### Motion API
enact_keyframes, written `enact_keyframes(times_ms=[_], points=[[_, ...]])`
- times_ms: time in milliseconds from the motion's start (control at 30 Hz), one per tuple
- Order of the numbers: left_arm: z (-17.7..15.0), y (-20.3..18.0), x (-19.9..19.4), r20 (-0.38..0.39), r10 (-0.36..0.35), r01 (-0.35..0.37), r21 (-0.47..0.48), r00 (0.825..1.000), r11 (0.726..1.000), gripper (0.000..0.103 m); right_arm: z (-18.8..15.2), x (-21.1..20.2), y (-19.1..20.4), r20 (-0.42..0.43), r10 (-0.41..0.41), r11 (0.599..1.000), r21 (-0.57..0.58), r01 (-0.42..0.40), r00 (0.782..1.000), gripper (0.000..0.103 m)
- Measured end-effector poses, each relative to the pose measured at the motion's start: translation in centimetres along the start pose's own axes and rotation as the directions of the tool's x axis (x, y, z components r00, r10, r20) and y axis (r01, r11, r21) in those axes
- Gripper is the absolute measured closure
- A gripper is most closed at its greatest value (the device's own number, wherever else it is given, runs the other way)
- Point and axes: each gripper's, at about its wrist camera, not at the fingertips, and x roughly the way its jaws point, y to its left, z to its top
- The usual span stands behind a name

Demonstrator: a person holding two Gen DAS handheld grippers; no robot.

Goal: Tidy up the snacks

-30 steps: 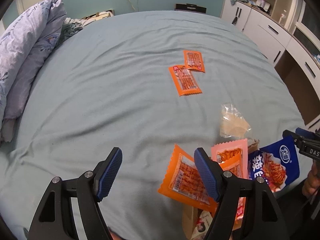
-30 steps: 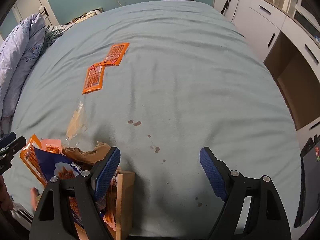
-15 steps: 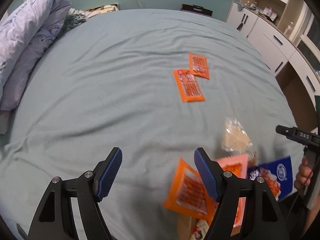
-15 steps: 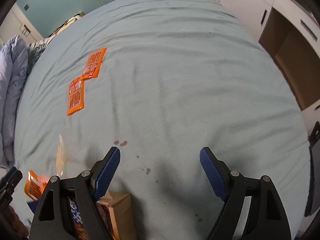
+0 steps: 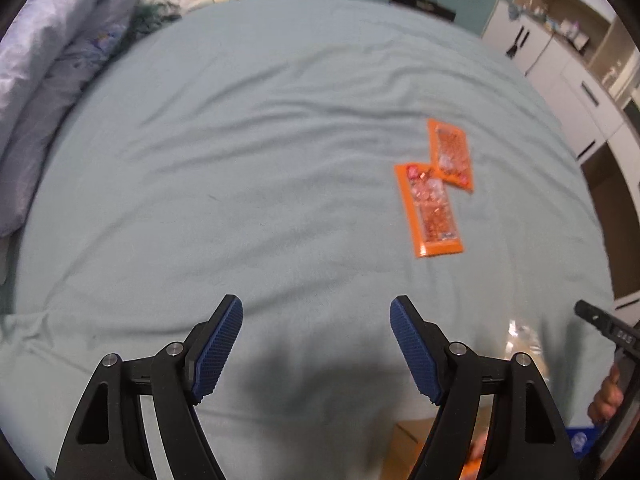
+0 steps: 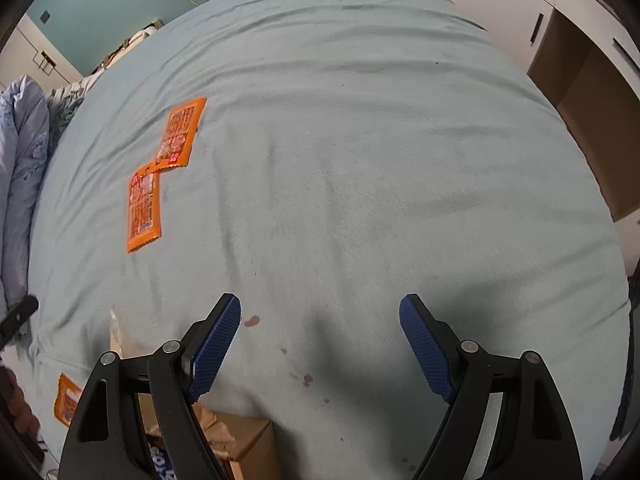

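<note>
Orange packets, two, lay corner to corner on the pale bed sheet (image 5: 240,184): nearer packet (image 5: 430,210), farther packet (image 5: 450,152). Left claw (image 5: 316,340) spread and empty; the snack pile it stood over a second ago had slid out of frame, so it was likely heading for the pair.

Right view: right claw (image 6: 320,340) released, nothing in it. Cardboard box (image 6: 244,440) at bottom edge, both packets well away upper left.

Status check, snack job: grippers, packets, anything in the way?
Left gripper and right gripper open, empty. Two orange packets flat on bed, corners overlapping. Nothing blocking.
</note>
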Motion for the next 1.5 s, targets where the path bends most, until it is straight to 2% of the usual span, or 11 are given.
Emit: enact_keyframes(times_ms=[100, 333, 600, 733, 833, 933, 1100, 1133, 1267, 1433, 1500], points=[[0.8, -0.9, 2.6, -0.047, 0.016, -0.015, 0.034, 0.999, 0.999, 0.026, 0.5, 0.8, 0.5, -0.008, -0.015, 1.0, -0.02, 0.015, 1.0, 0.021], [2.4, -4.4, 6.1, -0.12, -0.019, 0.037, 0.143, 0.993, 0.989, 0.026, 1.7, 2.0, 1.9, -0.01, -0.012, 0.997, -0.08, 0.011, 1.0, 0.021], [3.1, -8.1, 10.8, -0.233, -0.046, 0.094, 0.198, 0.971, 0.976, 0.026, 3.3, 3.6, 2.0, -0.014, -0.029, 0.996, -0.08, 0.027, 0.999, 0.021], [3.9, -9.8, 11.6, -0.217, 0.005, 0.053, 0.262, 0.976, 0.964, 0.022, 3.6, 4.5, 1.8, -0.032, -0.031, 0.997, -0.078, 0.028, 0.999, 0.021], [4.9, -10.7, 11.7, -0.217, -0.015, 0.075, 0.271, 0.976, 0.96, 0.02, 3.8, 4.6, 1.9, -0.035, -0.029, 0.996, -0.087, 0.026, 0.999, 0.021], [5.9, -11.5, 12.4, -0.232, -0.053, 0.114, 0.259, 0.971, 0.959, 0.009, 3.7, 4.5, 1.9, -0.034, -0.033, 0.995, -0.098, 0.029, 0.999, 0.021], [6.6, -12.2, 13.4, -0.175, -0.043, 0.085, 0.237, 0.984, 0.968, 0.006, 4.2, 4.5, 1.9, -0.041, -0.02, 0.995, -0.098, 0.016, 0.999, 0.021], [6.6, -12.4, 13.3, -0.158, -0.035, 0.073, 0.241, 0.987, 0.968, 0.011, 4.6, 4.6, 2.0, -0.044, -0.015, 0.995, -0.099, 0.01, 0.999, 0.021], [6.8, -12.7, 11.8, -0.117, -0.04, 0.075, 0.313, 0.992, 0.947, 0.064, 7.0, 4.8, 3.5, -0.038, 0.007, 0.992, -0.123, -0.012, 0.999, 0.021], [7.6, -10.7, 11.3, -0.137, -0.09, 0.121, 0.244, 0.987, 0.962, 0.072, 13.9, 8.9, 8.7, -0.193, 0.116, 0.976, -0.158, -0.148, 0.974, 0.021], [7.9, -9.7, 11.2, -0.136, -0.099, 0.128, 0.223, 0.986, 0.966, 0.073, 16.4, 10.9, 10.2, -0.235, 0.117, 0.98, -0.131, -0.15, 0.965, 0.021]])
